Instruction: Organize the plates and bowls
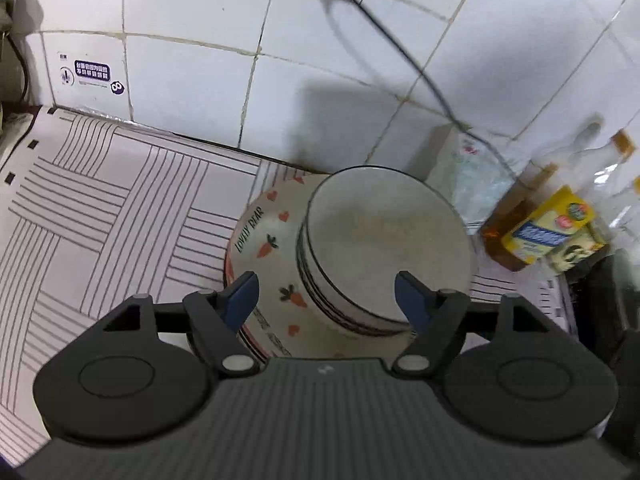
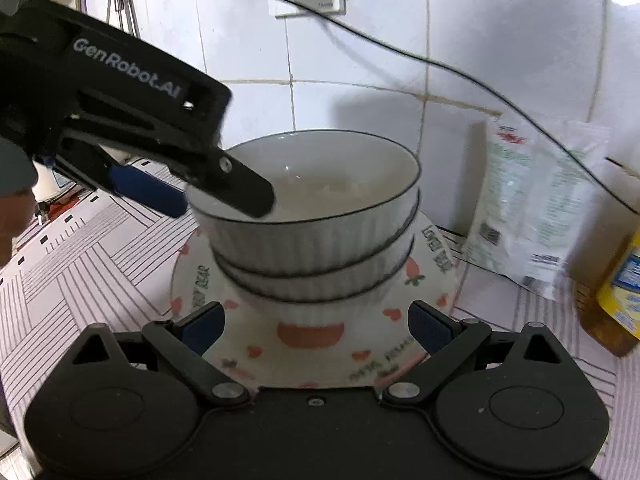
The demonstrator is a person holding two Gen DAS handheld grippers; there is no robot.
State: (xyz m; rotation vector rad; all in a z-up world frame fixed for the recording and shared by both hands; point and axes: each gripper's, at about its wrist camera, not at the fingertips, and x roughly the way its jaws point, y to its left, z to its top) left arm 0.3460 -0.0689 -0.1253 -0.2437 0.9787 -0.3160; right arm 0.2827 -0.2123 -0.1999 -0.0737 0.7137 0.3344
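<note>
1. Stack: three white ribbed bowls (image 2: 316, 224) with dark rims are nested one inside another and stand on the patterned plates (image 2: 304, 344), toward the plates' far side. Judged as the task largely done; no other loose dish shows in either view, so what is left cannot be told.
2. Location: the stack sits on a striped mat (image 1: 100, 216) in the corner by the white tiled wall (image 1: 192, 92), near a plastic packet (image 2: 524, 208) and a yellow-labelled bottle (image 2: 620, 292).
3. Plates: cream, printed with carrots, hearts and lettering; red rim edges suggest more than one plate, but the count cannot be told.
4. Left gripper (image 1: 326, 294): released, jaws apart. In the right wrist view one finger reaches over the top bowl's rim and the other lies outside it; neither visibly presses.
5. Right gripper (image 2: 316, 326): spread wide, empty, poised over the near plate edge.
6. Risk, judged: the top bowl sits slightly off-centre.
</note>
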